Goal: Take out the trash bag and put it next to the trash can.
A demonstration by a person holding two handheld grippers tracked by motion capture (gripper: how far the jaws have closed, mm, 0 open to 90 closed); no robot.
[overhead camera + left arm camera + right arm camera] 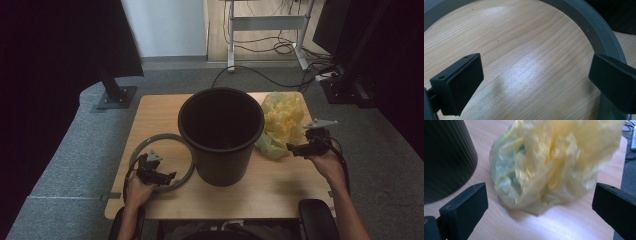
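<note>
In the high view, a black bin stands in the middle of the wooden table. The left gripper hangs over the near arc of a grey ring that lies flat just left of the bin; the ring looks like the bin's bag-holding hoop, set aside so a liner can go in first. The right gripper points at a crumpled yellow plastic bag lying just ahead of it, beside the bin's right wall, which puts the bag within easy reach of that hand

In the left gripper view, the left gripper has its jaws spread wide with nothing between them but bare wood. The grey ring curves ahead of the jaws and down to the right one, which sits over it

In the right gripper view, the right gripper is likewise wide apart and empty, and the yellow plastic bag sits straight ahead, centred between the jaws but apart from them, as if lined up for a grab. The black bin stands ahead to the left
</note>
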